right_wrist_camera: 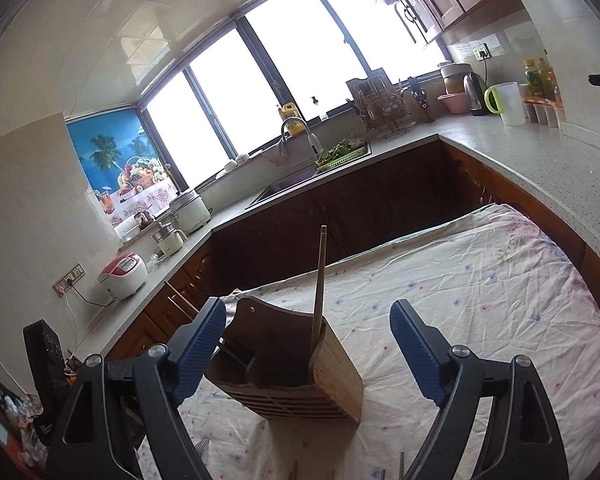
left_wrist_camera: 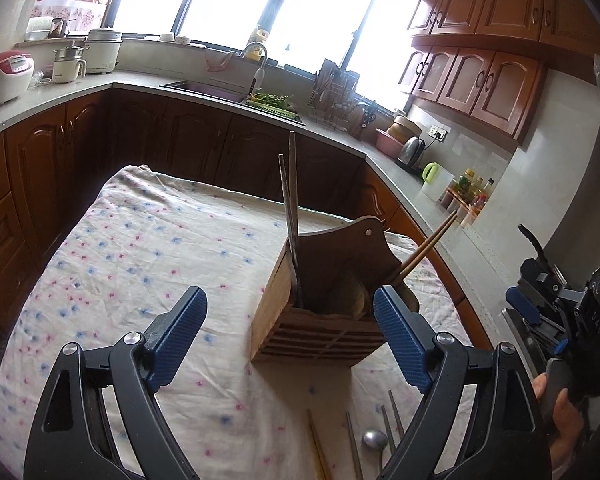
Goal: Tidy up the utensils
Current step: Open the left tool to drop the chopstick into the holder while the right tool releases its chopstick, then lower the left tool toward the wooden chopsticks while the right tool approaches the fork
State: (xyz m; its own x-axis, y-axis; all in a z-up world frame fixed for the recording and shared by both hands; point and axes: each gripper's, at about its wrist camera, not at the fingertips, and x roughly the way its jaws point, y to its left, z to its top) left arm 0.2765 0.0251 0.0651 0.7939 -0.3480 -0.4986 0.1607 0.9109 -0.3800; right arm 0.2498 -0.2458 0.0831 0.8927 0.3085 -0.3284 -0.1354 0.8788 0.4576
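A wooden utensil holder [left_wrist_camera: 324, 340] stands on the flowered cloth [left_wrist_camera: 140, 260]. Metal chopsticks [left_wrist_camera: 291, 200] stand upright in its left compartment, and wooden chopsticks [left_wrist_camera: 428, 248] lean out to the right. My left gripper [left_wrist_camera: 290, 334] is open, its fingers either side of the holder's near face with nothing between the pads. Loose on the cloth below lie a wooden chopstick [left_wrist_camera: 320, 452], a metal chopstick [left_wrist_camera: 354, 448] and a spoon [left_wrist_camera: 374, 440]. My right gripper [right_wrist_camera: 308, 346] is open before the holder [right_wrist_camera: 340, 376], with a wooden chopstick [right_wrist_camera: 320, 280] standing in it.
The right gripper [left_wrist_camera: 540, 308] and the hand holding it [left_wrist_camera: 560, 412] show at the right edge. A U-shaped counter [left_wrist_camera: 60, 96] surrounds the table, with a rice cooker [left_wrist_camera: 4, 76], sink [left_wrist_camera: 212, 90], kettle [left_wrist_camera: 414, 152] and dark cabinets [left_wrist_camera: 200, 136] close behind.
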